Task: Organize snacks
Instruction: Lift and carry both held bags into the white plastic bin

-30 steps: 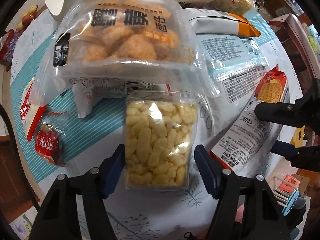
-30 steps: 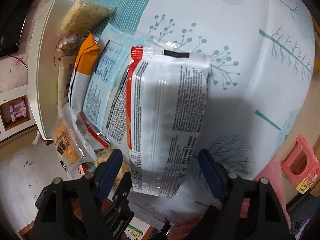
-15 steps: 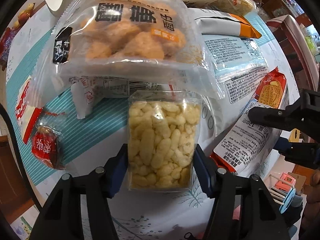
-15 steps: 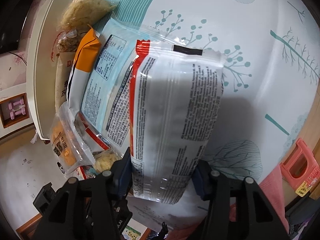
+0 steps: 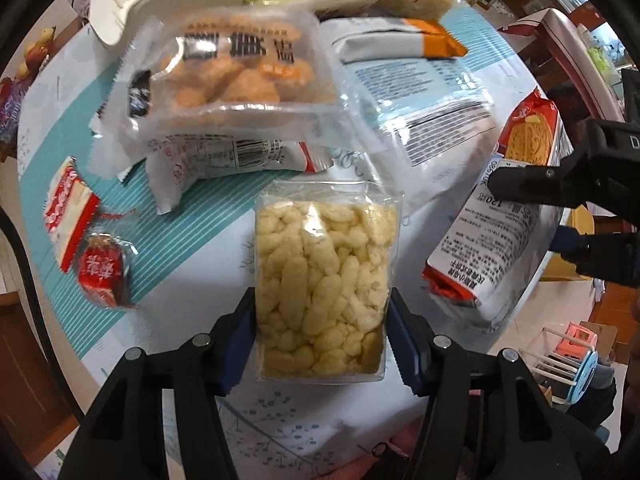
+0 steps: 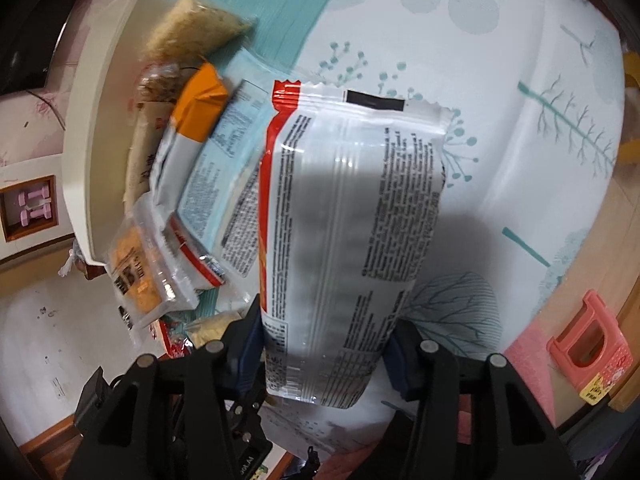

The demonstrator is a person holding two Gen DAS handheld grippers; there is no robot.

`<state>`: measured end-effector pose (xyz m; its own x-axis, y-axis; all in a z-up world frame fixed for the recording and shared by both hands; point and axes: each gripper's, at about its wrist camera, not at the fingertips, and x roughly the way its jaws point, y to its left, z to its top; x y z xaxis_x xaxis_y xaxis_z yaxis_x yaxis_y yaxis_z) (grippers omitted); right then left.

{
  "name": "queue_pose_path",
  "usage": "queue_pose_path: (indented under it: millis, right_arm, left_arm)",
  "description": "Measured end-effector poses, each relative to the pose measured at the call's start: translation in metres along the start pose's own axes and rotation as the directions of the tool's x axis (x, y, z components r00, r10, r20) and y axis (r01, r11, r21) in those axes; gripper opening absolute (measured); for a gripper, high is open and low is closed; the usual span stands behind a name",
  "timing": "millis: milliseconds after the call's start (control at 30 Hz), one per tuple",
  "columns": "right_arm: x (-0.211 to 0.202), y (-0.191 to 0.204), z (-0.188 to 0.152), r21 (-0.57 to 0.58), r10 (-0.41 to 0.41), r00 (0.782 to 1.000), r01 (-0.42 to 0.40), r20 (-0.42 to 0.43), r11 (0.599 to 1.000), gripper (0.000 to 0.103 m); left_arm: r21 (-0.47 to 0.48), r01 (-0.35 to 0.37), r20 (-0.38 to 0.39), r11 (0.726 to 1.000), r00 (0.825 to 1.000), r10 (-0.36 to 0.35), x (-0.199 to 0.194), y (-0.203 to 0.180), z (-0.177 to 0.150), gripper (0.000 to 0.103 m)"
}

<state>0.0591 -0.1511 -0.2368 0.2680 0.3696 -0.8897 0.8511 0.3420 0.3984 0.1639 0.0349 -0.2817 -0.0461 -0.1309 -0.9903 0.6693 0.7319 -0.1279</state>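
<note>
The left hand-held gripper (image 5: pixel 322 330) is clamped on a clear plastic pack of pale yellow puffed corn sticks (image 5: pixel 325 286), its blue pads pressed against the pack's two long sides; its jaws have just been closing on it. The pack points straight ahead of the gripper, over the desk (image 5: pixel 192 240) with its white cloth printed with teal stripes and trees. Ahead of the pack lies a clear bag of golden fried pieces with black lettering (image 5: pixel 236 76), and beyond that the rim of a cream plastic tray (image 5: pixel 132 4). To the left of the gripper sit a small red-wrapped sweet (image 5: pixel 102 274) and a red-and-white packet (image 5: pixel 66 210).

The right hand-held gripper (image 6: pixel 326 354) is clamped on a white glossy biscuit packet with red edging and black print (image 6: pixel 348 232), which its jaws have just closed on; the packet stands out ahead of it, lifted off the desk. To its left lie a pale blue bag (image 6: pixel 222 160) and an orange-and-white bag (image 6: pixel 192 128), leaning toward the tray.
</note>
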Motion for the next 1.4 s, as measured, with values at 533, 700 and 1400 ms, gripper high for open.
queue_pose_path:
  millis: [533, 700, 1400]
  right_arm:
    - [-0.059, 0.046, 0.002, -0.266, -0.017, 0.997, 0.037, 0.080, 0.963, 0.052]
    - [-0.077, 0.067, 0.004, -0.367, -0.008, 0.994, 0.049, 0.112, 0.929, 0.052]
    - [-0.132, 0.173, 0.063, -0.749, 0.039, 0.971, 0.155, 0.234, 0.644, 0.052]
  left_arm:
    - [-0.020, -0.002, 0.135, 1.000, 0.991, 0.004, -0.088, -0.004, -0.001, 0.059]
    - [-0.062, -0.003, 0.176, 0.998, 0.984, 0.014, -0.123, -0.001, 0.011, 0.059]
    - [-0.336, -0.047, 0.367, 0.941, 0.913, 0.177, -0.197, 0.003, 0.102, 0.059]
